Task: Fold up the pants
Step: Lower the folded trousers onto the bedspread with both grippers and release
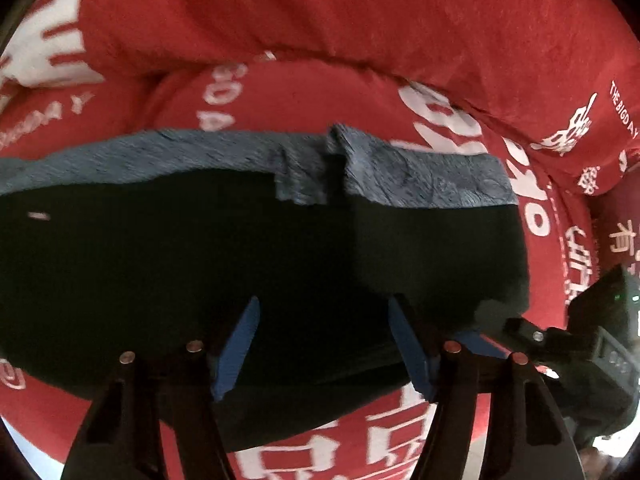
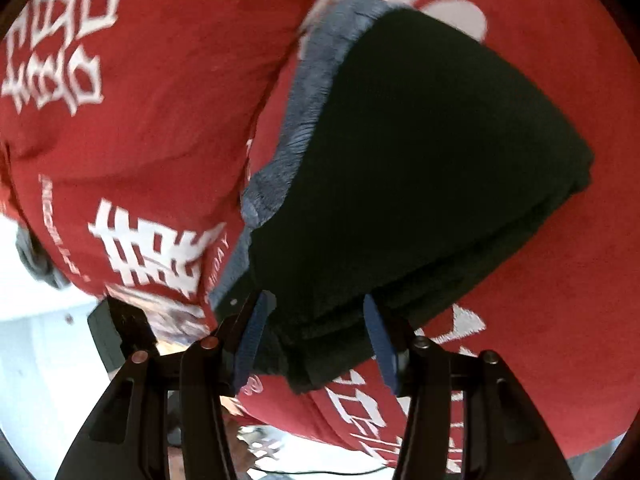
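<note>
Both sets of jaws stand about half parted over the pants [image 1: 240, 248], and neither clearly grips: the left gripper [image 1: 324, 312] has its blue pads apart above the dark cloth with no fabric plainly pinched, while the right gripper [image 2: 316, 320] straddles the stacked near edge of the bundle — whether its pads press the layers, I cannot tell. The pants lie on the red printed cover [image 1: 360, 20] as a compact dark block, several layers thick at the edge, with the blue-grey lining [image 1: 420, 176] showing along the far side. The folding looks largely done; what seems left is tidying — squaring the corner, hiding that lining strip, or one last fold.
</note>
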`<state>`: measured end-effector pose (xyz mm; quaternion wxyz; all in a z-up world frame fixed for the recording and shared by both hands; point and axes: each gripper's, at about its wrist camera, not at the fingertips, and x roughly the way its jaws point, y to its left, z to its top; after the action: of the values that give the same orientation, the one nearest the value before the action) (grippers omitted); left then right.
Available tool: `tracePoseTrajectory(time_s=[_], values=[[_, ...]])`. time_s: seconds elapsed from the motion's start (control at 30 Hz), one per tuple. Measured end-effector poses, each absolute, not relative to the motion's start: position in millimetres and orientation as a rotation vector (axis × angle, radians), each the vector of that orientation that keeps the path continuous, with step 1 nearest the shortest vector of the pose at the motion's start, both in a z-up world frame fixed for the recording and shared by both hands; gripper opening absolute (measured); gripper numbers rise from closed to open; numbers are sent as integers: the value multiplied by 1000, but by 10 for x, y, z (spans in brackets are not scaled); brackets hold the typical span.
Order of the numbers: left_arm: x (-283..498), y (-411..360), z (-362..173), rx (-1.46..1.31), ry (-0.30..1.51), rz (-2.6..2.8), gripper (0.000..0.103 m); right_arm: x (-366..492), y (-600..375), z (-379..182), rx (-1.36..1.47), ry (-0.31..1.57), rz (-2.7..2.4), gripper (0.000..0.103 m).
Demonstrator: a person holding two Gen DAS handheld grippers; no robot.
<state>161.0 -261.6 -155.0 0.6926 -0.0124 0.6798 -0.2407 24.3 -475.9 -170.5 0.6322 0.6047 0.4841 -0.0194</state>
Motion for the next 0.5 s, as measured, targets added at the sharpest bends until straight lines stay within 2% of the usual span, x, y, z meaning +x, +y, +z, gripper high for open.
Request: tracePoseTrajectory(time_s=[0.1, 0.17, 0.23, 0.33, 0.4, 0.5], values=[[1602, -2731, -1730, -16, 1575, -538, 69, 257, -4773, -1826, 1449, 1082, -76, 49], [1573, -2770, -1682, 9, 1555, -532, 69, 291, -4795, -1930, 1490, 1094, -93, 5], [1523, -2758, -1580, 17, 1535, -537, 69, 340, -4806, -1958, 1487, 1134, -118, 4], [1412, -2669, -1403, 24, 1484, -535, 69, 411, -4764, -1702, 1414, 1129, -54, 4], [1360, -2647, -1416, 54, 1473, -503, 69, 412, -4707, -1569, 1326, 1165, -8, 4], [1349, -2605, -1588, 82, 1501, -428, 69, 352, -4628, -1737, 1292, 1246, -33, 4]])
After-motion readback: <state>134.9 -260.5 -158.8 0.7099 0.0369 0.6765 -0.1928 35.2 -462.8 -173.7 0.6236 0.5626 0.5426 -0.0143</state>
